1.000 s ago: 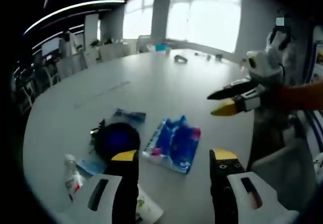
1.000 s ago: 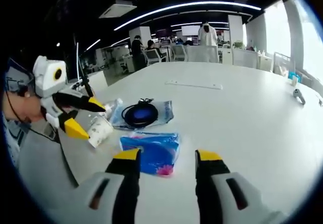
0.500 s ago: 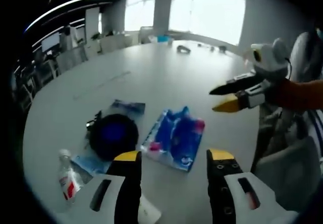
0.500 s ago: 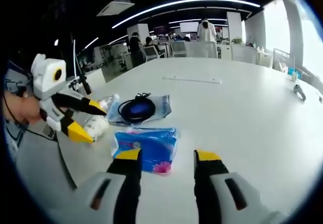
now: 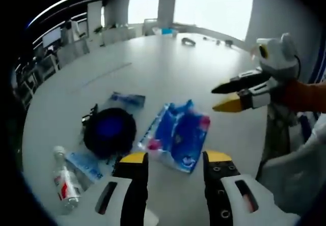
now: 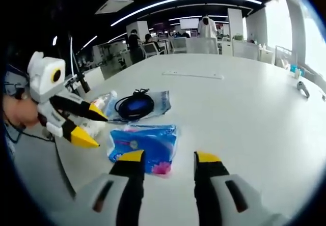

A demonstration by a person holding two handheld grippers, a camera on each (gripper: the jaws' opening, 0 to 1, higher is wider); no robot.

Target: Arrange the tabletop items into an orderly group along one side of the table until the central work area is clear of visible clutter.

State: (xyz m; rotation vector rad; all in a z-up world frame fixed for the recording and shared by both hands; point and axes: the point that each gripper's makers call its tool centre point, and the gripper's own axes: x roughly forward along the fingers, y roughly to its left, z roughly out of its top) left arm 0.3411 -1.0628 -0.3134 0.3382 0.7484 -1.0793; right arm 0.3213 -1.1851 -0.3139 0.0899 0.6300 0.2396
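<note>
Both tongs are hanging over the white tabletop (image 5: pixel 168 68) with jaws spread, nothing in them. In the left gripper view, the left tongs (image 5: pixel 175 158) are sitting at the bottom centre, just under the blue tissue pack (image 5: pixel 177 136), and the right tongs (image 5: pixel 222 97) are poking in from the right edge. The black cable coil (image 5: pixel 108 129) is lying on a blue-printed bag left of the pack, with a small bottle (image 5: pixel 64 178) in the lower left. In the right gripper view, the right tongs (image 6: pixel 167 157) are hovering right by the pack (image 6: pixel 143 141), the left tongs (image 6: pixel 92 128) at the left edge.
</note>
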